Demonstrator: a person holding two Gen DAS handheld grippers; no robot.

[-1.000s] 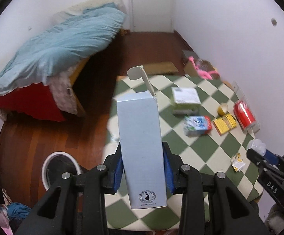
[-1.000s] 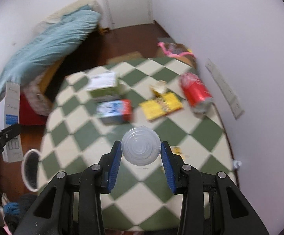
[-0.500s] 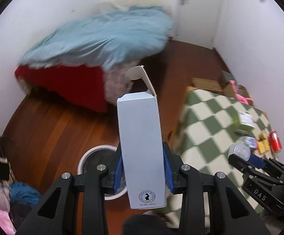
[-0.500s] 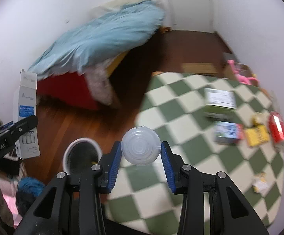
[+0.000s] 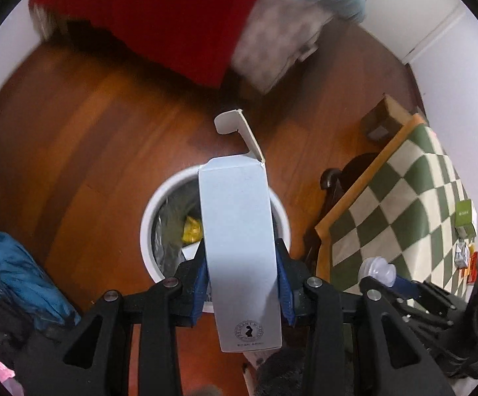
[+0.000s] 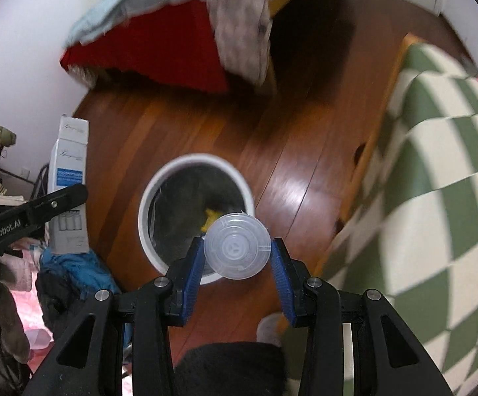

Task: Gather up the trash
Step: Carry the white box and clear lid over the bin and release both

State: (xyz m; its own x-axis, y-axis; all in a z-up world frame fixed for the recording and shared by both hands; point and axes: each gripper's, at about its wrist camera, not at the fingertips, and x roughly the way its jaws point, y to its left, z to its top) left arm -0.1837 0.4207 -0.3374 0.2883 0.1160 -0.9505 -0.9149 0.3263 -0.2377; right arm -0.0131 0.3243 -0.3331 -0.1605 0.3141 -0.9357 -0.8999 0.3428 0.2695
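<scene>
A tall white carton [image 5: 240,257] is clamped by the left gripper [image 5: 241,280], long axis pointing away, open flap far, above the white bin [image 5: 148,227] (yellow scrap inside). A clear plastic cup [image 6: 237,247] is gripped by the right gripper [image 6: 238,264], base facing the camera, over the bin's near rim.

Dim indoor light; motion blur, perhaps; fisheye-warped edges.
</scene>
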